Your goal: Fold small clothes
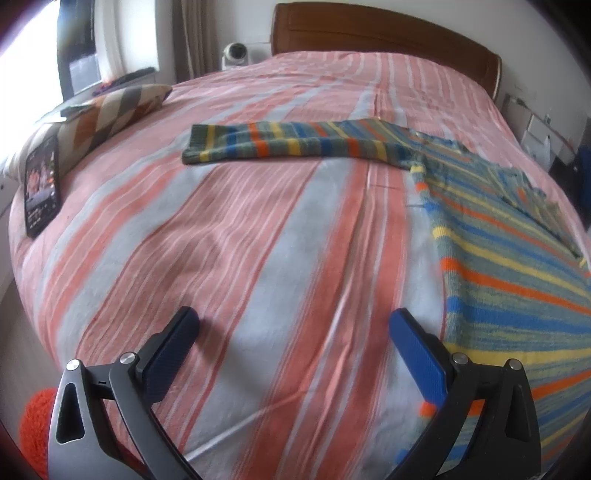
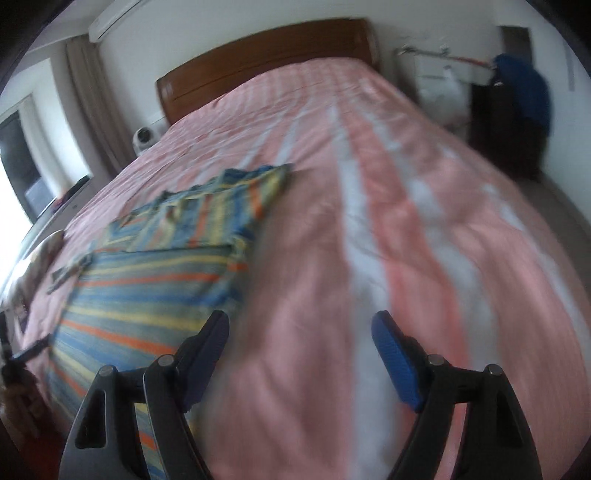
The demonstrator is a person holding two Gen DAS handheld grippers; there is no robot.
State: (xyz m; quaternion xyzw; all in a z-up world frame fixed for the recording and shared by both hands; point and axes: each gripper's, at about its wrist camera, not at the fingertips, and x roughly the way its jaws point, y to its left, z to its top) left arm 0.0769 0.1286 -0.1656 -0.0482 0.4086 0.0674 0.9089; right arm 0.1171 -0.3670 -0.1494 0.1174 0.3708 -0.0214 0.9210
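Observation:
A small striped knit sweater in grey-green, blue, yellow and orange lies flat on the bed. One sleeve stretches out to the left across the bedspread. In the right wrist view the sweater lies at the left, with its other sleeve folded in over the body. My left gripper is open above bare bedspread, just left of the sweater's side edge. My right gripper is open too, nothing between its fingers, with its left finger over the sweater's right edge. The right wrist view is motion-blurred.
The bed wears a pink, orange and white striped cover with a wooden headboard behind. A phone and a patterned cushion lie at the bed's left edge. Dark bags stand by the wall at right.

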